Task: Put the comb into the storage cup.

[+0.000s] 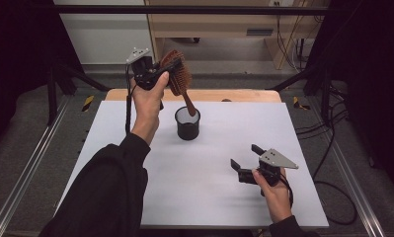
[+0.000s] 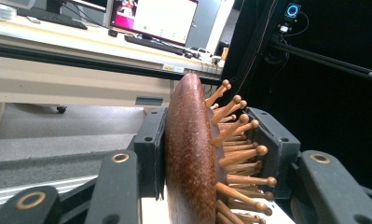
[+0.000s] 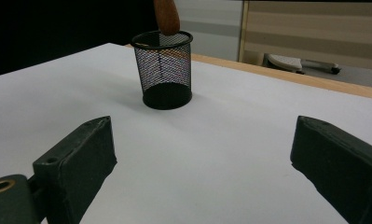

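The right tongs [image 1: 244, 159] hang open, empty; the left tongs [image 1: 157, 69] clamp the hairbrush [image 1: 177, 74], whose tilted handle could tip the mesh cup [image 1: 188, 124].

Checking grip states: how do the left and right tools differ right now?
Left tool is raised above the table, shut on the wooden hairbrush; right tool sits low over the white mat, open and empty. Left is near the mesh cup; right is farther off. Both are hand-held.
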